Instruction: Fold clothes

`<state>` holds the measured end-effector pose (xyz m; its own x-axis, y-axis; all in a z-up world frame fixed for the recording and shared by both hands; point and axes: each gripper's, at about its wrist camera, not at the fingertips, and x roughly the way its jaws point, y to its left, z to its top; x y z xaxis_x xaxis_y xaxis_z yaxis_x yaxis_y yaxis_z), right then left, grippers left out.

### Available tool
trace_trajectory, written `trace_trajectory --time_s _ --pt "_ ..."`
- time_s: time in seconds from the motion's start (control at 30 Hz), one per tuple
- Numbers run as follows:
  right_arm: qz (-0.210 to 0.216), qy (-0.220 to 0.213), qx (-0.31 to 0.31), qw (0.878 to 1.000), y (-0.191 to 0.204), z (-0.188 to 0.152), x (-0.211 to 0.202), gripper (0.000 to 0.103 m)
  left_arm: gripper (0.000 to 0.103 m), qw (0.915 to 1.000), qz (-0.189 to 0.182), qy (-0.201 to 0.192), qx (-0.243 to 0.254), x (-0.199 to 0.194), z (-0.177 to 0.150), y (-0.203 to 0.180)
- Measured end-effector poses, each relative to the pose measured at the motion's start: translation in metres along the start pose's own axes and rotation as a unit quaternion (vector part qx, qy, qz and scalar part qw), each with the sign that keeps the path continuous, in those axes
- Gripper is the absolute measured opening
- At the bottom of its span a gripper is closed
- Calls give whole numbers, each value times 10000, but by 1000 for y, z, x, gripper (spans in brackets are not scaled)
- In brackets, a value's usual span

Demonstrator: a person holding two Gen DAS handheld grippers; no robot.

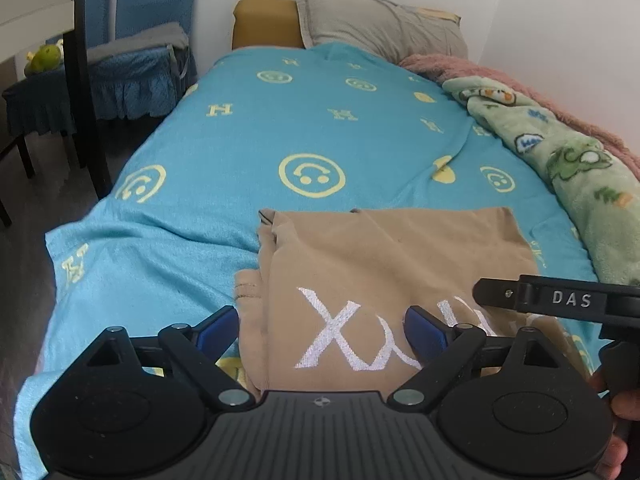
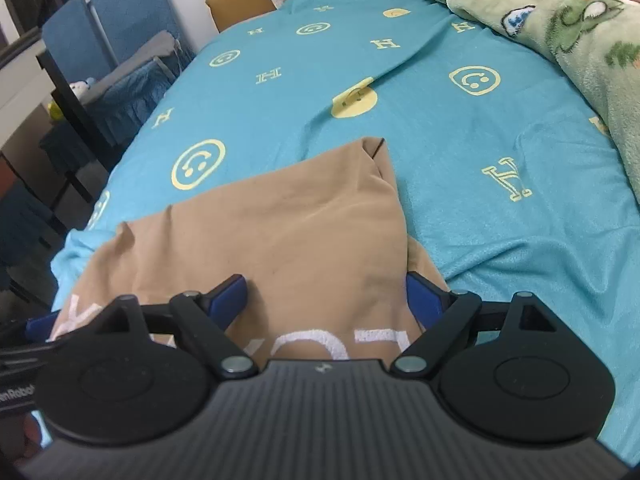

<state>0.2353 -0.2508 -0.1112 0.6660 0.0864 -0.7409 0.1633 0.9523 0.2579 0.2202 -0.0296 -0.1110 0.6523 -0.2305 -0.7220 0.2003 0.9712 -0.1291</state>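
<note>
A tan garment (image 1: 384, 256) with white embroidered letters lies partly folded on the near end of the bed; it also shows in the right wrist view (image 2: 288, 232). My left gripper (image 1: 322, 330) is open, its blue pads spread wide just above the lettered part. My right gripper (image 2: 326, 298) is open too, its blue pads either side of the garment's near right portion. The right gripper's black body (image 1: 560, 300) shows at the right edge of the left wrist view. Neither gripper holds cloth.
The bed wears a turquoise cover (image 1: 280, 128) with yellow smiley faces. A green cartoon blanket (image 1: 568, 168) and a pink one lie along the right side. A grey pillow (image 1: 380, 24) is at the head. Blue chairs (image 1: 132, 52) stand left of the bed.
</note>
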Motion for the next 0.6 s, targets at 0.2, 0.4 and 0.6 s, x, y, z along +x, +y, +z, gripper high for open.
trace_trajectory --time_s 0.2,0.4,0.6 --pt "106 -181 285 9994 0 -14 -47 87 92 9999 -40 -92 11 -37 -8 -5" --pt "630 34 1513 9865 -15 -47 -79 87 93 9997 -18 255 -33 -44 -29 -11" --pt "856 360 2654 9596 -38 -61 -72 87 94 9986 -51 433 -287 -37 -34 -4"
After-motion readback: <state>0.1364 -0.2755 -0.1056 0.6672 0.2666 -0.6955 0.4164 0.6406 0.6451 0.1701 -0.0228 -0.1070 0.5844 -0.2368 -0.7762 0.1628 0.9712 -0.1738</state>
